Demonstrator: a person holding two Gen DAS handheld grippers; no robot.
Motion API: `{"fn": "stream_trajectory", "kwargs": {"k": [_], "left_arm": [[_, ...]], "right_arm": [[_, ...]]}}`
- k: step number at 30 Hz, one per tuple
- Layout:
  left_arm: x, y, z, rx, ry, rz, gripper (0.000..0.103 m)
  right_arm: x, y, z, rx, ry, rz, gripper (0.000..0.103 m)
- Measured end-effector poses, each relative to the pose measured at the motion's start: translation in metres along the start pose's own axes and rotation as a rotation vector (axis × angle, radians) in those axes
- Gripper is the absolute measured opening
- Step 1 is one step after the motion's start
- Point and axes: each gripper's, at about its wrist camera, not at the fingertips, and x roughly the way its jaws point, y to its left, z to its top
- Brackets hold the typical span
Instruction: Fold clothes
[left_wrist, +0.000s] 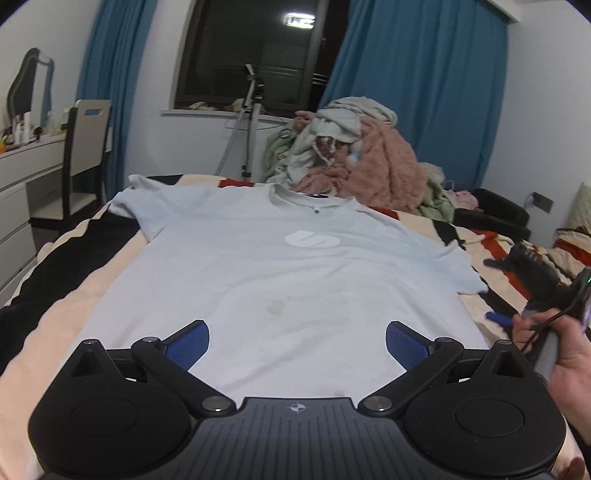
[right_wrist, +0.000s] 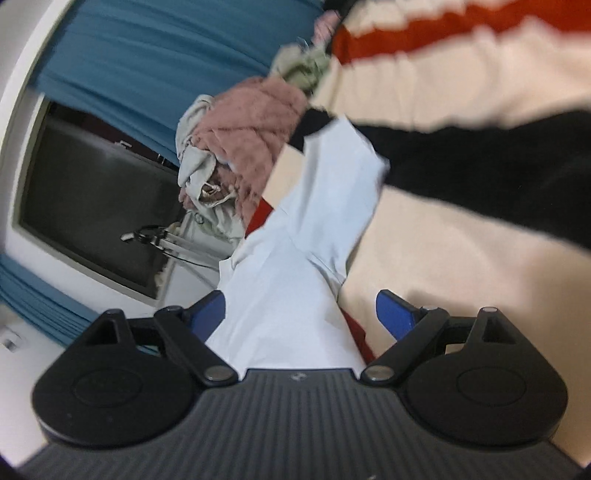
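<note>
A pale blue T-shirt (left_wrist: 280, 266) with a white logo lies flat, front up, on the striped bed, collar at the far end. My left gripper (left_wrist: 297, 343) is open above the shirt's hem, blue pads wide apart, holding nothing. My right gripper (left_wrist: 517, 273) shows in the left wrist view at the right edge, held in a hand beside the shirt's right sleeve. In the right wrist view, tilted and blurred, my right gripper (right_wrist: 301, 314) is open over the sleeve of the T-shirt (right_wrist: 295, 266), empty.
The bed has a striped blanket (left_wrist: 66, 295) in cream, black and red. A pile of clothes with a pink fleece (left_wrist: 369, 162) sits at the far end. A white desk and chair (left_wrist: 81, 147) stand left. A stand (left_wrist: 251, 122) is by the window.
</note>
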Motion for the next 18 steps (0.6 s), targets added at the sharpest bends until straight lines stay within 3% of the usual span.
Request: {"fn": "stream_trajectory", "kwargs": {"k": [3, 9, 18], "left_arm": [[0.011, 0.003, 0.001, -0.016, 0.013, 0.007, 0.103], [0.037, 0.009, 0.003, -0.03, 0.051, 0.022, 0.103], [0.076, 0.023, -0.001, -0.078, 0.126, 0.03, 0.103]], "right_arm": [[0.04, -0.022, 0.006, 0.051, 0.031, 0.013, 0.09], [0.097, -0.026, 0.024, -0.013, -0.019, 0.047, 0.09], [0.152, -0.023, 0.044, -0.05, -0.155, 0.108, 0.092]]}}
